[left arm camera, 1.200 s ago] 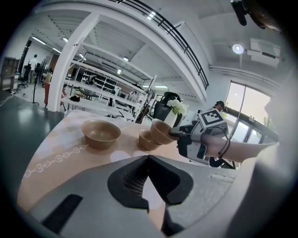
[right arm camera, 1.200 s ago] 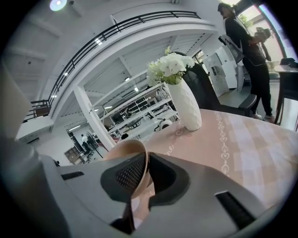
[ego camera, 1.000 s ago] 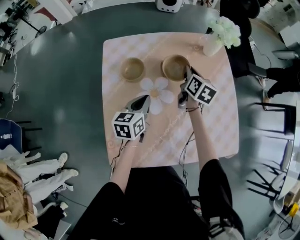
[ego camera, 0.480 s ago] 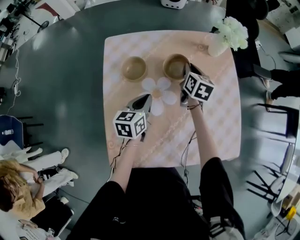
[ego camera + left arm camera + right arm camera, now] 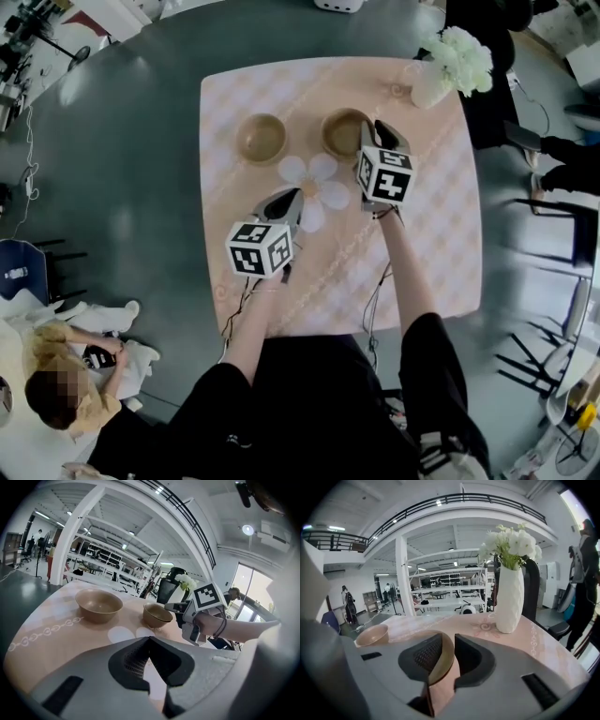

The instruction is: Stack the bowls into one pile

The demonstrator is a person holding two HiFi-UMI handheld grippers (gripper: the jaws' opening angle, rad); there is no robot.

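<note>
A big room has a dark grey floor (image 5: 122, 187). White shelves (image 5: 450, 581) stand far back, near a tall white post (image 5: 402, 573). A lamp (image 5: 247, 529) shines up high. Black chairs (image 5: 553, 244) stand beside the pink table (image 5: 441, 234).

**Right bowl mostly covered by the gripper around its rim**

In the right gripper view only a curved strip of the right bowl (image 5: 442, 660) shows between the jaws of the right gripper (image 5: 449, 644), which have just been opening. The gripper's grey body covers the rest of that bowl, and also the near edge of the left bowl (image 5: 370, 635). In the head view the marker cube (image 5: 384, 175) hides the hand holding it and most of the jaws at the bowl's rim, so contact cannot be judged there. A white device (image 5: 337, 5) is cut off by the top edge and a person (image 5: 80, 394) by the lower left corner. The chairs (image 5: 562, 253) at the right are blurred.
</note>
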